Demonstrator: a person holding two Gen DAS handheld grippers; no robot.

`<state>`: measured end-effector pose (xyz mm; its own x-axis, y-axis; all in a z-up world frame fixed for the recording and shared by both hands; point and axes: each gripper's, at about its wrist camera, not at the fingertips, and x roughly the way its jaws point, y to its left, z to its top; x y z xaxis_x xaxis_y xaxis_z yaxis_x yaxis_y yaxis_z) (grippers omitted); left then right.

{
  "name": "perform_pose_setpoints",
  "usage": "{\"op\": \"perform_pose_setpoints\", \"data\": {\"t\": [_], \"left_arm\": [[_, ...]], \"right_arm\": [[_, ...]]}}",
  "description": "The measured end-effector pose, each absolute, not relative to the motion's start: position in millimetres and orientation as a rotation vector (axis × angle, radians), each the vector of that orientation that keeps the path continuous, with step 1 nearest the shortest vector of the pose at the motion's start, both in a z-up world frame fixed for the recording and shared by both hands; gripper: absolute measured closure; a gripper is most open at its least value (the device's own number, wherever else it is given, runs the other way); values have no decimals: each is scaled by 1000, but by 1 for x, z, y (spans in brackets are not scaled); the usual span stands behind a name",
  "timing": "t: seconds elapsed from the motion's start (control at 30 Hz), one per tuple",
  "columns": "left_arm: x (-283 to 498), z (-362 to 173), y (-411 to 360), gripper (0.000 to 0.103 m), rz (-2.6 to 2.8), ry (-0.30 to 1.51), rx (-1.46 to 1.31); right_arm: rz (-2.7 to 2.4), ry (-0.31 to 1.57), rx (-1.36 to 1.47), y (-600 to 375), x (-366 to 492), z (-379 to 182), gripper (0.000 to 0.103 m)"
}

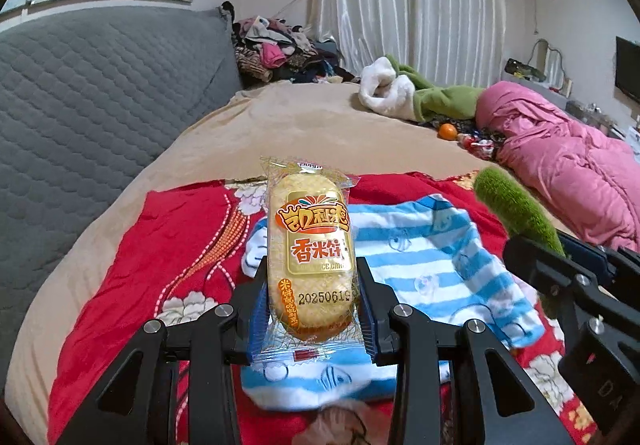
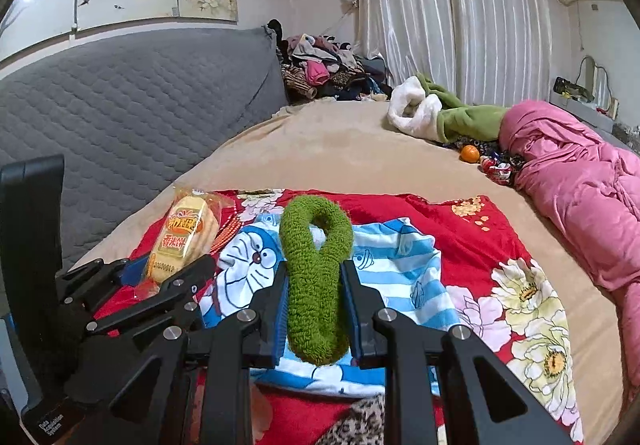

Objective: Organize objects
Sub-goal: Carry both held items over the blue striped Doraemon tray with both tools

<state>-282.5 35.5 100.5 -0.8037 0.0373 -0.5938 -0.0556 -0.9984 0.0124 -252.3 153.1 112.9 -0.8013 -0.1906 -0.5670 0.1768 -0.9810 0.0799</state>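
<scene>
Both grippers are loaded and side by side over the bed.

Left gripper (image 1: 312,297) is clamped on the rice cracker pack (image 1: 310,245). The pack's long axis runs 6-to-12 in the left wrist view, straight out along the fingers, with its top end free above the pads. The pads bear on the long sides near the lower half.

Right gripper (image 2: 314,305) is pinched nearly closed on the green fuzzy loop (image 2: 316,273) (looks like a chenille hair tie or a soft toy ring, can't tell which). Its long axis also runs 6-to-12, with the open eye of the loop at the 12 end, past the fingertips.

Seen from the right wrist, the left gripper sits at about 9 o'clock, close alongside. From the left wrist, the right one shows at 3 o'clock.

Below both are the striped blue-and-white cartoon shirt (image 2: 400,265) and the red floral cloth (image 2: 500,245). The tan bedsheet (image 1: 320,117) lies open at 12. A tangerine (image 1: 447,131) and the pink quilt (image 1: 560,165) sit at roughly 1–2 o'clock, well apart from either hand.

My read is that this is mid-carry with no drop spot obvious yet. Each item points forward, so a set-down needs only lowering and release, no wrist roll. Neither arm is clearly nearer to the open sheet. The right is nearer to the tangerine side.
</scene>
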Motion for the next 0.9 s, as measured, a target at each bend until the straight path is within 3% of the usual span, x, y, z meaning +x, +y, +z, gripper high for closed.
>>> {"op": "perform_pose_setpoints", "data": {"t": [0.43,0.63,0.9], "left_arm": [[-335,67,32,64,2936,9,-1013],[-362,43,31,64,2925,14,-1089],[-389,21,35,64,2891,39,-1161]], "right_arm": [[-2813,-33,960,155,-304,78,79],[-2839,67,1018,155,-335,58,79],[-2765,-81,1121,165,-364,34,79]]}}
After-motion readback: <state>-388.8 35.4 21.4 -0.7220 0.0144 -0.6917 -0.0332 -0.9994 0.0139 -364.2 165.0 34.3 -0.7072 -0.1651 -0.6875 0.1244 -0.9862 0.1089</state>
